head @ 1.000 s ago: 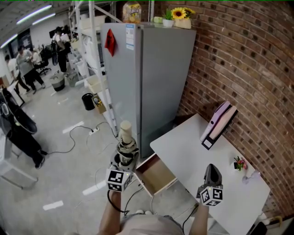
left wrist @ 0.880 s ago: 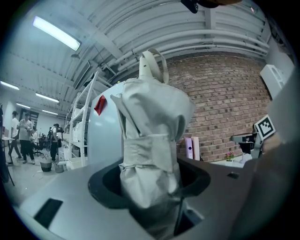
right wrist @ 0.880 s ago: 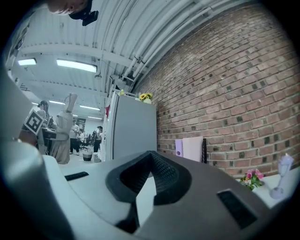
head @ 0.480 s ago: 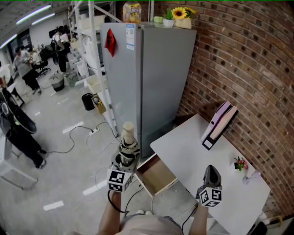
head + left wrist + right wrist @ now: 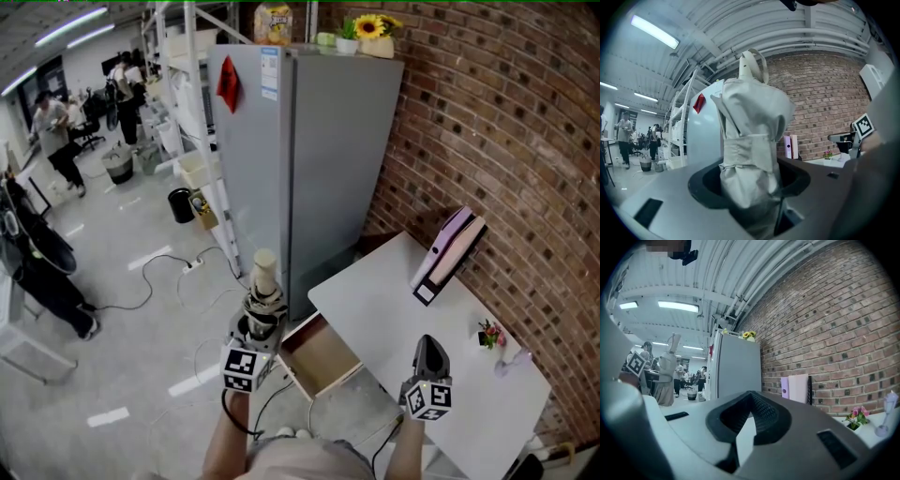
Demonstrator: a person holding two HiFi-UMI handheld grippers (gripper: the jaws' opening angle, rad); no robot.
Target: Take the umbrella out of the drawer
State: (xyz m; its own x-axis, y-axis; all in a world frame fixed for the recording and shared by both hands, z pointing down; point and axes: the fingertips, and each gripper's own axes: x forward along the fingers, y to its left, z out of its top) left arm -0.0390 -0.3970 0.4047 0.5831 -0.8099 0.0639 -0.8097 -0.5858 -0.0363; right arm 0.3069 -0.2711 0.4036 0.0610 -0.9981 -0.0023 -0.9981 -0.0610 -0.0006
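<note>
While the head view hides its strap (image 5: pixel 749 151), left gripper (image 5: pixel 750 180) grasps the umbrella (image 5: pixel 752 112); right gripper (image 5: pixel 749 395) clenched.

A grey fridge (image 5: pixel 309 169) stood just ahead of the left tool (image 5: pixel 261 309), with a potted sunflower (image 5: pixel 372 28) and a yellow packet (image 5: pixel 272 23) on its top and a red piece (image 5: pixel 226 84) on its side; a brick wall (image 5: pixel 506 122) ran ahead and to the right of the right tool (image 5: pixel 429 345); the white counter (image 5: pixel 375 300) lay beneath that tool; a pink and white binder (image 5: pixel 448 251) stood by the wall ahead of it; a small flower pot (image 5: pixel 488 334) sat to its right; a black bin (image 5: pixel 179 206), loose cables (image 5: pixel 141 281) and people (image 5: pixel 56 141) occupied the floor (image 5: pixel 122 356) well ahead and left of the left tool.
</note>
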